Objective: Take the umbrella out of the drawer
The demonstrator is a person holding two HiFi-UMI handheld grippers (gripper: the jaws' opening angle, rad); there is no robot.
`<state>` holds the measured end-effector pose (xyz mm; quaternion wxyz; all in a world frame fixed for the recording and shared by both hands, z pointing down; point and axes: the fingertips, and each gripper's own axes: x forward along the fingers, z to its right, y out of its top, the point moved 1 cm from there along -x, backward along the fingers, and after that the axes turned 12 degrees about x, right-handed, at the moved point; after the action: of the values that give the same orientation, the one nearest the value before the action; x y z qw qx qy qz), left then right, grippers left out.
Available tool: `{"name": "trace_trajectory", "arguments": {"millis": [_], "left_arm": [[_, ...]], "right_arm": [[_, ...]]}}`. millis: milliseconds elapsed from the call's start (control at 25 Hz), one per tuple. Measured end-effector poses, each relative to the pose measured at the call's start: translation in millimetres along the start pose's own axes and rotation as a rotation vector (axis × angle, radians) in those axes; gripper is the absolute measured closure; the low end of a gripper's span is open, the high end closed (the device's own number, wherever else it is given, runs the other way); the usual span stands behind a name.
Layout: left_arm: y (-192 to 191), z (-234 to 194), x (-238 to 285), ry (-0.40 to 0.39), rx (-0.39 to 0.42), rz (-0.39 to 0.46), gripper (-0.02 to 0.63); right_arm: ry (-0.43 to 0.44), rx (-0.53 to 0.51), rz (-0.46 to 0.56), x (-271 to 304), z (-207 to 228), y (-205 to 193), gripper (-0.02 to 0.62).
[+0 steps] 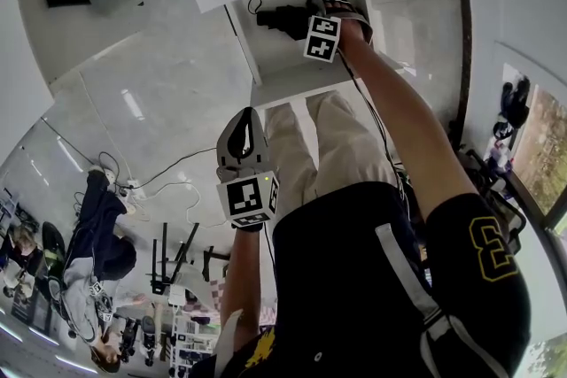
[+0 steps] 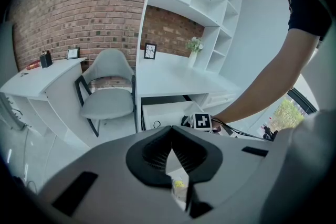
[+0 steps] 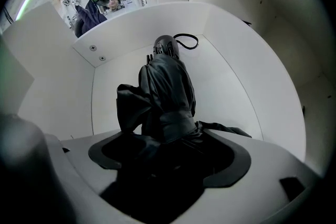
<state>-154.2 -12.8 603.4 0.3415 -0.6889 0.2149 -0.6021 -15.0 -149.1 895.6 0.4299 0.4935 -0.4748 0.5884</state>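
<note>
A folded black umbrella (image 3: 165, 92) lies in the open white drawer (image 3: 142, 23), its handle and wrist loop (image 3: 185, 40) toward the far wall. My right gripper (image 3: 168, 149) is inside the drawer, shut on the umbrella's bunched fabric end. The head view shows the same umbrella (image 1: 282, 17) in the drawer (image 1: 266, 71), with the right gripper (image 1: 326, 3) on it at the end of an outstretched arm. My left gripper (image 1: 241, 127) hangs back near the person's legs, shut and empty. From the left gripper (image 2: 172, 152) view, the drawer (image 2: 163, 112) sits under the desk.
A white desk (image 2: 173, 78) with shelves rises above the drawer, and a grey chair (image 2: 107, 94) stands to its left against a brick wall. Cables (image 1: 164, 177) trail across the glossy floor. Another person (image 1: 97, 257) stands some way off.
</note>
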Motion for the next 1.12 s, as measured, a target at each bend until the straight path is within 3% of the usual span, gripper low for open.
{"name": "trace_trajectory", "arguments": {"millis": [400, 440, 480, 560, 1120], "left_arm": [[-6, 1, -4, -0.002, -0.019, -0.005, 0.588], [-7, 1, -4, -0.001, -0.027, -0.006, 0.589], [-8, 1, -5, -0.001, -0.034, -0.006, 0.588], [-9, 2, -6, -0.002, -0.041, -0.006, 0.588], [-7, 10, -8, -0.013, -0.012, 0.0, 0.588]], "right_arm": [[0.001, 0.006, -0.002, 0, 0, 1, 0.176], [0.01, 0.004, -0.003, -1, -2, 1, 0.207], [0.017, 0.001, -0.002, -3, -5, 2, 0.306], [0.017, -0.008, 0.002, -4, -8, 4, 0.336], [0.005, -0.01, 0.004, -2, -10, 2, 0.336]]}}
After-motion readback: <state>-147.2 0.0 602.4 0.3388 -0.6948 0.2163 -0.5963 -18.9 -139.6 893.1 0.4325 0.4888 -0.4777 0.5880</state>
